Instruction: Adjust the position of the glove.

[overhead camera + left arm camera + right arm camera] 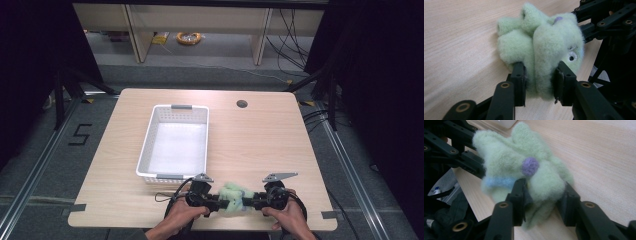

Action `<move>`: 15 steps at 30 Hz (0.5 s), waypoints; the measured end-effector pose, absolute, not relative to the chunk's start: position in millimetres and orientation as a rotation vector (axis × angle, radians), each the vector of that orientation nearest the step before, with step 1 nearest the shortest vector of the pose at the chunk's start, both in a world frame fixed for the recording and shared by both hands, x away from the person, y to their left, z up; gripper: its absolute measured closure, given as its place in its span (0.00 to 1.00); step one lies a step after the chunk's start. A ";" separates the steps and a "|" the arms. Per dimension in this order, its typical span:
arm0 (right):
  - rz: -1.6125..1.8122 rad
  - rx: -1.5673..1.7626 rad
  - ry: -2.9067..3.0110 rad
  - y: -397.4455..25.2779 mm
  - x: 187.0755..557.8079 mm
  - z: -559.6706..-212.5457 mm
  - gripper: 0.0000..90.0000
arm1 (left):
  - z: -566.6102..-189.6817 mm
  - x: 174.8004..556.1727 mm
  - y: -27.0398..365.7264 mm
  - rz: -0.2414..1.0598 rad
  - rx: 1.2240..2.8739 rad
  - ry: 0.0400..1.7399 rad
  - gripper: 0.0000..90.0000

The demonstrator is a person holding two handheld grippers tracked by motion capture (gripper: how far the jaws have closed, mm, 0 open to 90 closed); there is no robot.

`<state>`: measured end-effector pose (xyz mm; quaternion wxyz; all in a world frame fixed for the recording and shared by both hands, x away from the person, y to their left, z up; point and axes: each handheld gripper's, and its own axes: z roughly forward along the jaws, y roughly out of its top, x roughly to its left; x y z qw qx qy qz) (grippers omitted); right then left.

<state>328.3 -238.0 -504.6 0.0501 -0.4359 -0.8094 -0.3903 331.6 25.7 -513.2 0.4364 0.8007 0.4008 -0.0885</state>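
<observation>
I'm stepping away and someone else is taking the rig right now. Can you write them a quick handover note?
Left hand-held gripper: shut on the green plush toy.
Right hand-held gripper: shut on the same toy, from the opposite side.
Toy: held between both at the table's near edge, right of the white basket's near corner.
Done: toy gripped.
Left, probably: move it into the basket, which looks empty.

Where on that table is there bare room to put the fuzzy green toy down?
Free: the wood right of the white basket, toward the round hole, and the basket's empty inside. Crowded: the near edge, where the left claw and right claw pinch the green toy.
</observation>
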 end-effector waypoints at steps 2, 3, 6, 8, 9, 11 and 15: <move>-1.227 -1.275 -2.494 -239.6 329.8 -505.5 0.75 | -512.5 330.8 26.2 -0.214 1.986 0.988 0.75; -1.226 -1.280 -2.507 -239.8 328.6 -503.8 0.76 | -512.8 331.3 26.7 -0.233 1.984 0.972 0.76; -1.253 -1.261 -2.499 -240.9 327.5 -502.3 0.78 | -511.0 330.3 27.3 -0.227 1.989 0.963 0.77; -1.284 -1.254 -2.478 -242.3 326.3 -502.2 0.79 | -508.8 329.1 28.3 -0.223 1.982 0.964 0.78; -1.291 -1.250 -2.470 -242.9 326.5 -501.9 0.79 | -508.2 329.5 29.6 -0.232 1.983 0.957 0.78; -1.304 -1.246 -2.460 -243.0 326.1 -500.6 0.79 | -506.8 329.3 31.2 -0.239 1.978 0.955 0.78; -1.308 -1.231 -2.474 -240.9 323.1 -497.3 0.79 | -504.5 327.8 35.3 -0.240 1.971 0.959 0.78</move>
